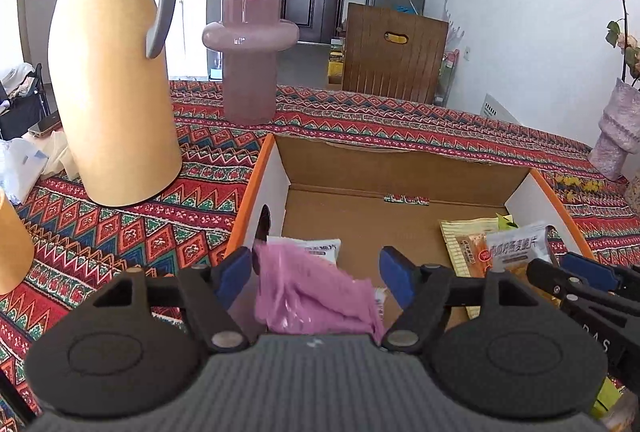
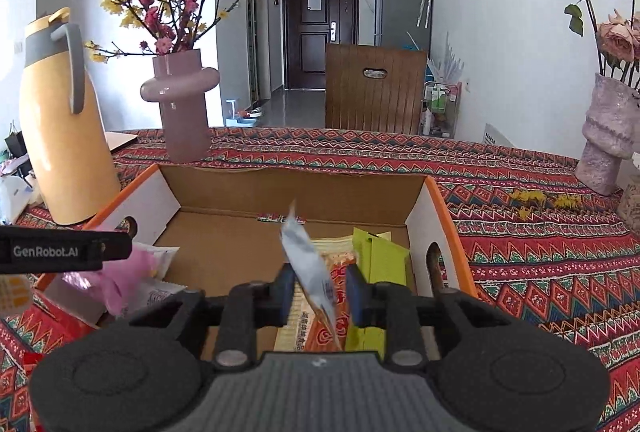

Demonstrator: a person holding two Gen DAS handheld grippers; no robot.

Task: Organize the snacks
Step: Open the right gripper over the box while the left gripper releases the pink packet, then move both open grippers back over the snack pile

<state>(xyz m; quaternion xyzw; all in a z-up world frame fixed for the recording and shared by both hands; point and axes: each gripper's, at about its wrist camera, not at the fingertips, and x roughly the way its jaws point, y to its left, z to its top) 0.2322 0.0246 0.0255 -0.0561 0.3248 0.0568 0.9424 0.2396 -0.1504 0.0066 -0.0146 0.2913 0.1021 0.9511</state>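
Both snacks are being dropped into the open orange-edged cardboard box — the left gripper spread around a crinkled pink packet, the right gripper spread beside a pale blue-white packet — so next comes withdrawing clear.

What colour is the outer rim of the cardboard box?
Orange; the cardboard box shows its rim best in the right wrist view.
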